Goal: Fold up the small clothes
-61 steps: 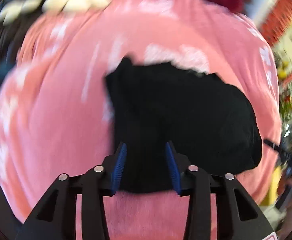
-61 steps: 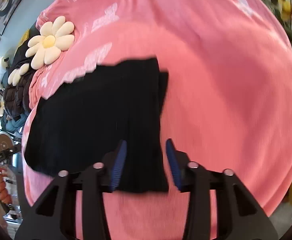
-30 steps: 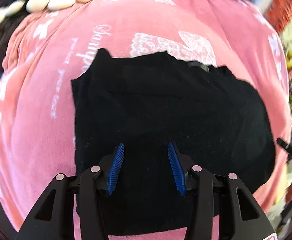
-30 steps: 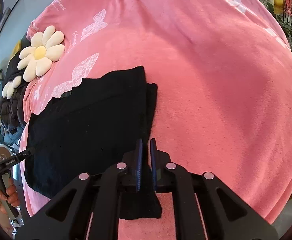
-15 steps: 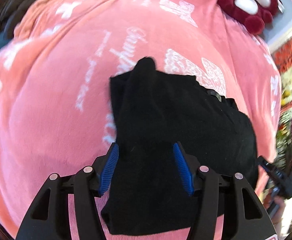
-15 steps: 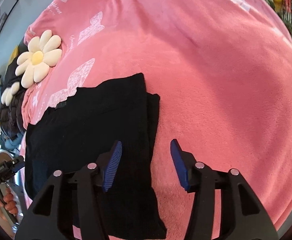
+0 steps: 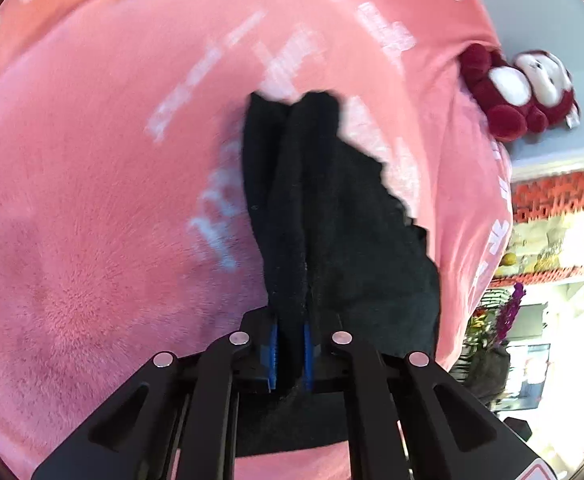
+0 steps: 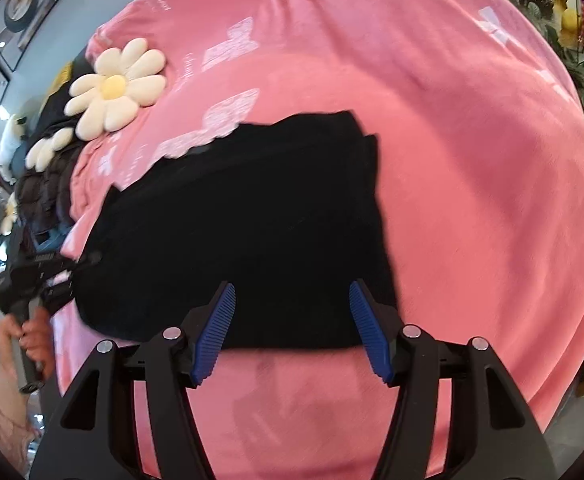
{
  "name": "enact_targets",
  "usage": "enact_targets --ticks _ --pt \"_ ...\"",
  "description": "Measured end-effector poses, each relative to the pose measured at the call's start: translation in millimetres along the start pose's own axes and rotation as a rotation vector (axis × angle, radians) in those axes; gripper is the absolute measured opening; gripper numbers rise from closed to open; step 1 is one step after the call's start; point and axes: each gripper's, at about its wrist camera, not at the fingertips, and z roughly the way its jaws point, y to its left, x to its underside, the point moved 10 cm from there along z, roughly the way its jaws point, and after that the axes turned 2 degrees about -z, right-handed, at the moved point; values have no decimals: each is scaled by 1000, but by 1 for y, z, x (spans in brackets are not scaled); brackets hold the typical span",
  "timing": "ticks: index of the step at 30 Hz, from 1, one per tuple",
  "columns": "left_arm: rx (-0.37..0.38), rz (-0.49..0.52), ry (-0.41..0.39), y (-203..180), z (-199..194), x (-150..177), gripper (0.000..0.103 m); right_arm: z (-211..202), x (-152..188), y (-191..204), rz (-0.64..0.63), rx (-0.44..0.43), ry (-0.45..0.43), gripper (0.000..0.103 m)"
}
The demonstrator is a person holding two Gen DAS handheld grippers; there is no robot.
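A black garment point(image 8: 252, 220) lies folded on a pink blanket point(image 8: 472, 200). In the left wrist view my left gripper point(image 7: 291, 344) is shut on a raised fold of the garment point(image 7: 352, 240), and the cloth rises in a ridge ahead of the blue pads. At the left edge of the right wrist view, a hand point(image 8: 24, 336) holds that left gripper point(image 8: 44, 272) at the garment's left end. My right gripper point(image 8: 292, 320) hovers over the garment's near edge with its jaws opening. The cloth lies flat under them and the pads point(image 8: 368, 320) press on nothing.
The blanket carries white butterfly prints and falls away at its right edge point(image 7: 472, 280). A daisy cushion point(image 8: 116, 84) and dark quilted cushions point(image 8: 48, 184) lie at the far left. A red and white plush toy point(image 7: 520, 92) sits beyond the blanket. Bare blanket extends right of the garment.
My left gripper rolled, moved to the garment's left edge and shut on a fold of it. My right gripper opened, let go of the right edge and drew back.
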Motion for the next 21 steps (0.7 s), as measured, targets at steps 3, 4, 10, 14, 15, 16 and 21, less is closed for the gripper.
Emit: enact_targets --ticks 3,4,10,14,15,16,21 --pt "0 68 -34 -37 -18 2 6 -6 8 5 5 -8 13 59" --pt "1 90 -41 -50 -21 4 6 -8 10 4 7 -6 13 59" --pt "0 282 -49 -146 -25 23 6 -33 8 -17 32 -1 -21 59" --pt "-19 400 -31 -202 -7 43 6 -46 7 -36 54 9 -37 59" --pt "-29 430 -29 -212 -2 48 6 -48 7 -42 61 12 -39 59" --pt "-38 464 -21 -226 6 56 6 -49 8 -47 68 15 -39 59" --pt "-49 555 33 -264 42 96 6 -53 10 -73 102 25 -44 59"
